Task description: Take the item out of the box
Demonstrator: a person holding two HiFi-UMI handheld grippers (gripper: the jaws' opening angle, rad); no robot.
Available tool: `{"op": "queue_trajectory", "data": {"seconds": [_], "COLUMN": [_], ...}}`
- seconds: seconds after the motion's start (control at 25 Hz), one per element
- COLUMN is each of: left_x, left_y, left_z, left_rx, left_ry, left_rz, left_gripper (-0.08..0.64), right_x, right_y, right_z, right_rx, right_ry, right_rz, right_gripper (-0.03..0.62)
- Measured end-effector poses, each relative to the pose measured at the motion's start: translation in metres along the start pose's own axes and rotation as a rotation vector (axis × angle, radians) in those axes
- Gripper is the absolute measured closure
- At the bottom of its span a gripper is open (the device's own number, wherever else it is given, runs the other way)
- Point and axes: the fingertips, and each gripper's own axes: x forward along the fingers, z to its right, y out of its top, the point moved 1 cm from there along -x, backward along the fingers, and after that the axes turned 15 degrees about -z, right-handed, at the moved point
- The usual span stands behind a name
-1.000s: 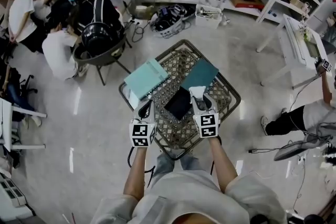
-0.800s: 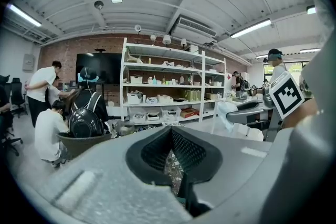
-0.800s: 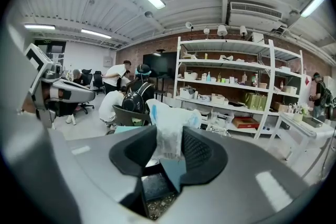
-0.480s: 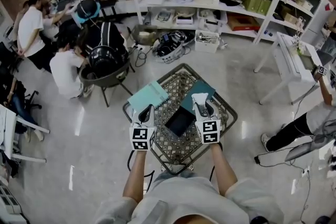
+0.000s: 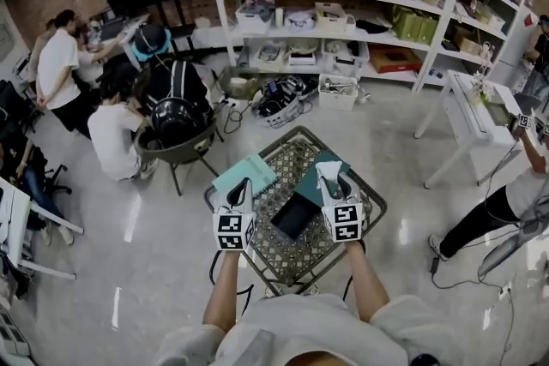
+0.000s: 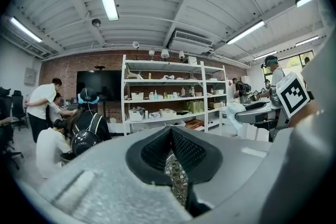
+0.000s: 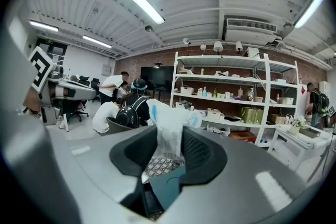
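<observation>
A wire-lattice table (image 5: 330, 246) carries a light teal lid (image 5: 246, 173) on its left, a dark teal box (image 5: 314, 181) on the right and a black tray (image 5: 293, 215) in the middle. My right gripper (image 5: 332, 178) is shut on a white plastic-wrapped item (image 5: 328, 170), held up above the dark box. In the right gripper view the wrapped item (image 7: 169, 126) stands pinched between the pads, with the dark box (image 7: 168, 189) below. My left gripper (image 5: 239, 187) hovers by the lid's near corner. Its pads (image 6: 181, 149) meet at the tip with nothing between them.
Several people sit and stand at the far left around a dark round chair (image 5: 176, 143). Long shelves (image 5: 343, 9) with bins run along the back. A white table (image 5: 474, 94) and another person (image 5: 515, 197) are at the right. Shiny floor surrounds the lattice table.
Both grippers have risen, and the white wrapped item has come up with the right one. The head view has tilted up to show more of the shelves.
</observation>
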Motion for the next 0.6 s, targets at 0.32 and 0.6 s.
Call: {"op": "queue_trajectory", "data": {"seconds": [0.32,0.6], "left_x": [-0.008,-0.012], "left_y": [0.0,-0.002], "left_z": [0.0,-0.002], "left_rx": [-0.007,-0.016], "left_ry": [0.01,0.011], "left_rz": [0.01,0.018], "left_gripper": [0.557,0.557], "right_x": [-0.004,-0.006], "right_y": [-0.001,-0.005], "right_z": [-0.007,-0.013], "right_rx": [-0.004,-0.008], "right_ry": [0.007,0.008], "right_rz": [0.004,0.005], "right_gripper": [0.462,0.462]}}
